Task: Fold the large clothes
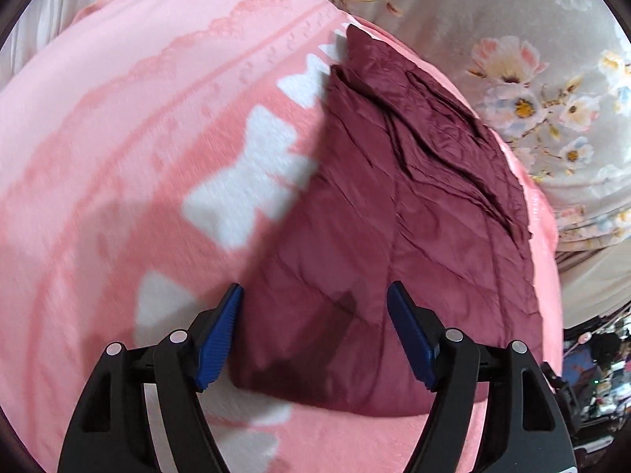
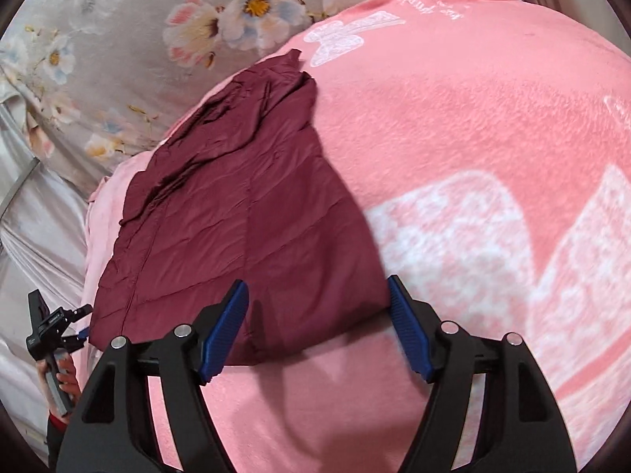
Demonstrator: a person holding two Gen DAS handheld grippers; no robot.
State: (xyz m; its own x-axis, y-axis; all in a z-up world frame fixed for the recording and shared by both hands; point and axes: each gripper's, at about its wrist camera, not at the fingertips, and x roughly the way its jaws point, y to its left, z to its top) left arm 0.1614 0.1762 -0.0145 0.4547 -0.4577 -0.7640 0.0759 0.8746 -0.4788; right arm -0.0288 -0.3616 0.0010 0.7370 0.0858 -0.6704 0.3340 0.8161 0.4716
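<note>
A dark red quilted garment [image 1: 414,216] lies folded into a long flat panel on a pink blanket [image 1: 118,138] with white bow prints. In the left wrist view my left gripper [image 1: 315,303] stands open over the garment's near end, nothing pinched between its blue pads. In the right wrist view the same garment [image 2: 244,213] stretches away to the upper left, and my right gripper [image 2: 317,299] is open above its near right corner, pads clear of the cloth. The left gripper [image 2: 75,323] shows small at the left edge, held by a hand.
The pink blanket [image 2: 473,138] covers a bed. A grey floral sheet [image 1: 532,79] lies beyond the garment and appears again as the floral sheet [image 2: 118,39] in the right wrist view. Pale satin fabric [image 2: 35,236] hangs at the left; dark clutter [image 1: 591,370] sits beyond the bed's edge.
</note>
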